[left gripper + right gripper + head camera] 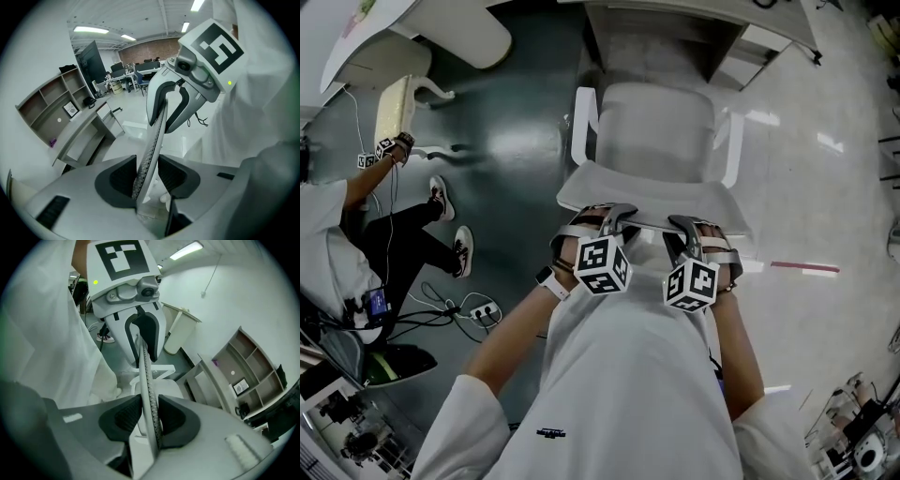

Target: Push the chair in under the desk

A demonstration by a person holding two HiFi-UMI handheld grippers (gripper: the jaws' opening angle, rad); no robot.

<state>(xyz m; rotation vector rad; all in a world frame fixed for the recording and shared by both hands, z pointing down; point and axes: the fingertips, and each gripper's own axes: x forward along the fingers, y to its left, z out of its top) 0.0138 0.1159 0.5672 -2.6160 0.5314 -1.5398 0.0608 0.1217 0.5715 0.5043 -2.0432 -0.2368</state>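
White-and-grey chair (656, 131) faces the desk (77, 133). Seat is in front of the desk opening, not under it.

Person stands right behind the chair. Both tools are on the top edge of the mesh backrest (649, 199), side by side and near each other.

- left gripper (614, 217): fingers wide. Backrest edge runs tilted between the pads, with a gap showing beside one pad. Straddling, no clear pinch.
- right gripper (684, 225): fingers narrow, pads closed on the backrest edge from both sides.

White armrests (584, 127) flank the seat. Floor is dark green on the left, pale and glossy on the right.

Another person (337, 244) sits at far left with a tool on a cream chair (394, 108), well apart from this one. Wall shelves (51, 108) hang above the desk.
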